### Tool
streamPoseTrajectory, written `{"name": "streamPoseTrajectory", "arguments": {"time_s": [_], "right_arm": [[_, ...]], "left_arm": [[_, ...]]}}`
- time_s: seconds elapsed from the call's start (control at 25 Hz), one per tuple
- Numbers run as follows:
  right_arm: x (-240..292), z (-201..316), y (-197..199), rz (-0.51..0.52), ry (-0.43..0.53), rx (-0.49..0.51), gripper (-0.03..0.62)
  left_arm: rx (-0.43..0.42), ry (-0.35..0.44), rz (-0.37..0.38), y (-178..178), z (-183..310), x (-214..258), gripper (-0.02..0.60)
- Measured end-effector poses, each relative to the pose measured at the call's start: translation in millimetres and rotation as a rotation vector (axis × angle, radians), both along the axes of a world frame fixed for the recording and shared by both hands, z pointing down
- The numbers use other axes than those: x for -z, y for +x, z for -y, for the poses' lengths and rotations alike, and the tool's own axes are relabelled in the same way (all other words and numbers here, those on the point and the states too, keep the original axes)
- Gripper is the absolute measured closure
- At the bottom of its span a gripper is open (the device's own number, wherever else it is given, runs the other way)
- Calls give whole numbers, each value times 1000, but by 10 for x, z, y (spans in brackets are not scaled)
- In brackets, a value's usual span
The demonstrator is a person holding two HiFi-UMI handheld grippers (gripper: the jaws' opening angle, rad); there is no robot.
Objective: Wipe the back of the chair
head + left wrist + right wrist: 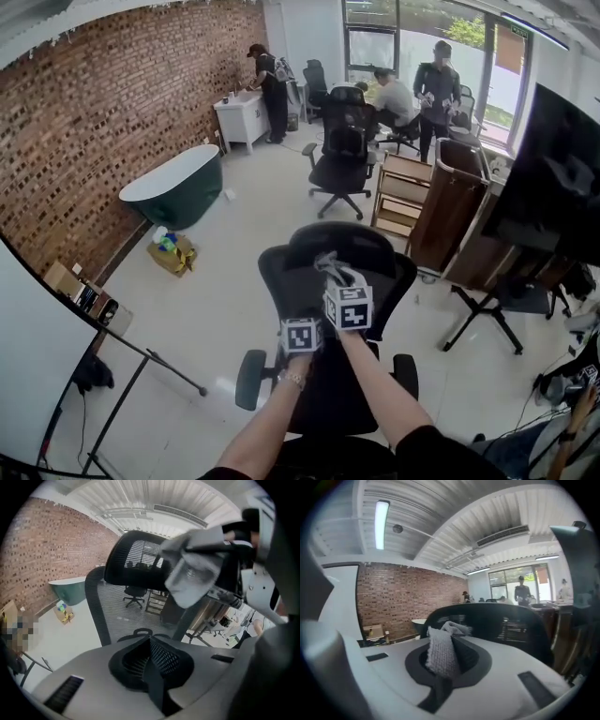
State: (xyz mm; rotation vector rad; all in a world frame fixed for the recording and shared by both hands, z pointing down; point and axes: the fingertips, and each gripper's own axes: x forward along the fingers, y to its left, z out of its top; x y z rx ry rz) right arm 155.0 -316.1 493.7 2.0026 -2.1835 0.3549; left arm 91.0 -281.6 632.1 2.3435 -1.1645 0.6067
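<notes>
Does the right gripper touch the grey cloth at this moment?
Touching. The right gripper view shows the right gripper shut on the grey cloth, which sits pinched between its jaws.

Daylight pours through the far windows (412, 45), leaving the pale floor (234, 272) bright with a soft sheen. A ceiling strip light (381, 524) glows overhead. Every view bulges like a fisheye, black at the corners. Nearest the left lens, the grey cloth (197, 569) looks blurred and washed out.

An office of sorts (a bathtub (173, 186) stands in it); swivel chairs (342, 150), brick wall (103, 112), tall windows (414, 47).
</notes>
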Motion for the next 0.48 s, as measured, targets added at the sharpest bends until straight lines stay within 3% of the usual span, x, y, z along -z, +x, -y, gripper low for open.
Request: {"name": "streamPoseTrajectory", "arguments": {"time_s": [0.12, 0.2, 0.36, 0.48], "right_arm": [[-51, 408, -458, -23, -42, 82, 582], [-51, 549, -458, -43, -56, 81, 582], [-471, 429, 275, -29, -125, -53, 582], [-471, 79, 1095, 7, -79, -230, 582]], "left_arm": [[23, -11, 10, -138, -9, 13, 578], [24, -21, -8, -176, -29, 41, 578], [46, 26, -33, -280, 30, 174, 578], [62, 10, -64, -254, 59, 91, 578]]}}
